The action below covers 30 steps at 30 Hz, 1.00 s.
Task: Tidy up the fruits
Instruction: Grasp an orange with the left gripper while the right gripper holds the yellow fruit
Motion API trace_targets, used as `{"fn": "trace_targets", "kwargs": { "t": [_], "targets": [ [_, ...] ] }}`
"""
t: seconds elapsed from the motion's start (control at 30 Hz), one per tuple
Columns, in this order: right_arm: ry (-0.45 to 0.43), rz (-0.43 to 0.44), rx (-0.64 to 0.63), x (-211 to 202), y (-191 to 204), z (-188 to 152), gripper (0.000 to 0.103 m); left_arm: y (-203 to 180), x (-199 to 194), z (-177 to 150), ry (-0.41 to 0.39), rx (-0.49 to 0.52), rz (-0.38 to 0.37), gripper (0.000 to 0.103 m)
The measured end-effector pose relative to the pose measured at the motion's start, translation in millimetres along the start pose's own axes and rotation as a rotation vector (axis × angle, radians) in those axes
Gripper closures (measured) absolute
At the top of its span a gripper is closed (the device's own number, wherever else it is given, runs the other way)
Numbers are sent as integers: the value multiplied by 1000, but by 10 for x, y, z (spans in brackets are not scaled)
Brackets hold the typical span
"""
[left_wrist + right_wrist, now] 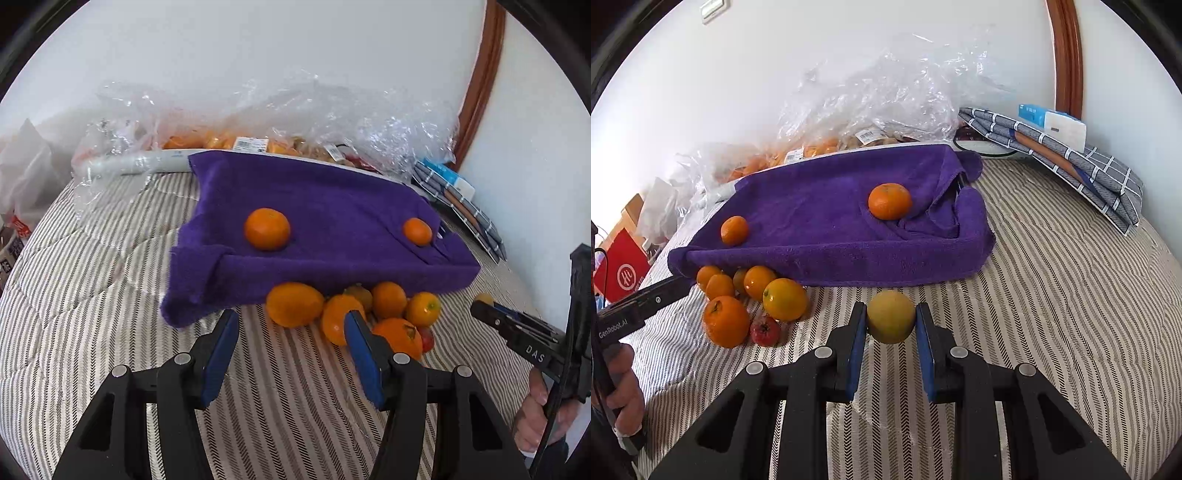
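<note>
A: Leftmost on the bed?
B: The left gripper, jaws apart and empty, beside the pile of oranges at the purple towel.

A: And rightward?
B: The right gripper clamps a yellow-green fruit, round, no clear long axis. Only the right view shows it whole.
</note>
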State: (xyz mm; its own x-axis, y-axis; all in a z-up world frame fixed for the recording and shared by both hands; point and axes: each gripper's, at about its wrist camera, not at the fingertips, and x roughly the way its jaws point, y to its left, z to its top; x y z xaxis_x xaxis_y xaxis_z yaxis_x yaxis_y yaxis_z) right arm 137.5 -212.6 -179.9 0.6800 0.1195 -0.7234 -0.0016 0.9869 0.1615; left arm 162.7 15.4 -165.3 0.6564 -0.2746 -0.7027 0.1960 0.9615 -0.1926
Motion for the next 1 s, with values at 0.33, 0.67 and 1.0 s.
{"fn": "trace_targets", "kwargs": {
  "t": [0.33, 0.67, 1.0],
  "targets": [
    [2, 18, -1, 12, -7, 7, 77, -147, 138, -21, 78, 54, 12, 46],
    [1, 26, 2, 14, -19, 9, 77, -74, 160, -6, 78, 5, -14, 53],
    [1, 25, 8, 13, -27, 6, 77, 75, 130, 35, 85, -73, -63, 70]
  ]
}}
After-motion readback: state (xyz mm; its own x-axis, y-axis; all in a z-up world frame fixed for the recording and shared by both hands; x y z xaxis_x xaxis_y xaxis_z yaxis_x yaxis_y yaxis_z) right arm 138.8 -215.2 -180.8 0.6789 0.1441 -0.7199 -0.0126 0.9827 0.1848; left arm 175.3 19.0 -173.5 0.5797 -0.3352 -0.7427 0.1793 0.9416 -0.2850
